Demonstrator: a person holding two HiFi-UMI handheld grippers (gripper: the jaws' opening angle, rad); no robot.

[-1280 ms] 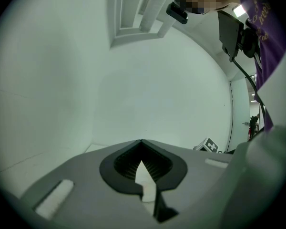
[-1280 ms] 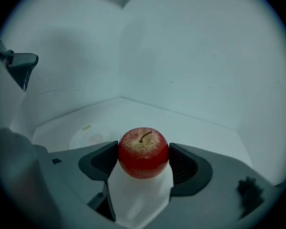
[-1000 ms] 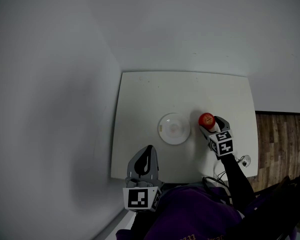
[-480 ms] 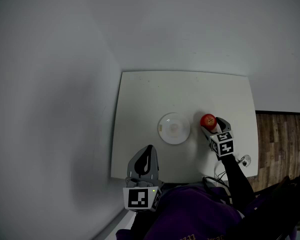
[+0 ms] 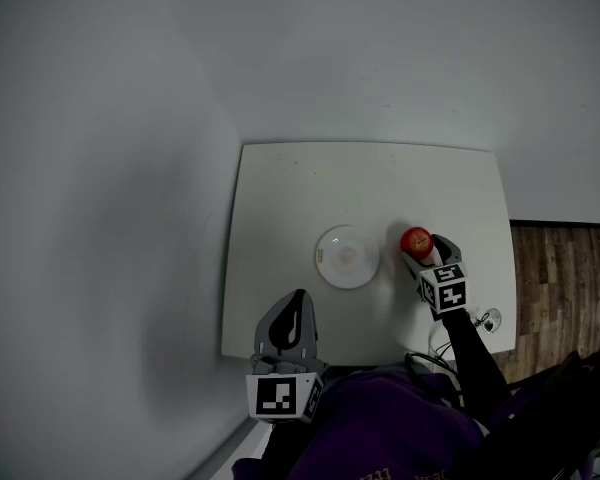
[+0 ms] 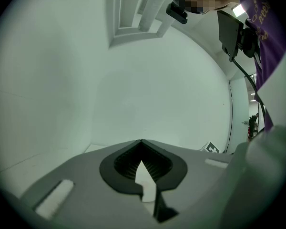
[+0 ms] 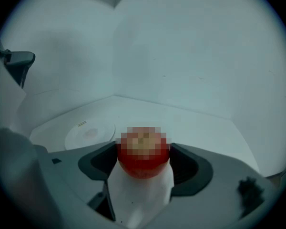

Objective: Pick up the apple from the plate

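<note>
White counter [image 5: 310, 188], bare plate [image 5: 325, 268]. At plate's 3 o'clock, apple [image 5: 414, 238] — clamped in right hand-held gripper [image 5: 421, 251]. Closed on nothing: left hand-held gripper [image 5: 292, 313]. Risk: smooth round skin — could roll out under slack squeeze.

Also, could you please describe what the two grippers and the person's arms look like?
Both the left claw and the right claw are grey with black ribbed pads, and each carries a marker cube of black-and-white squares. The person wears a purple top and a dark sleeve on the right arm.
</note>
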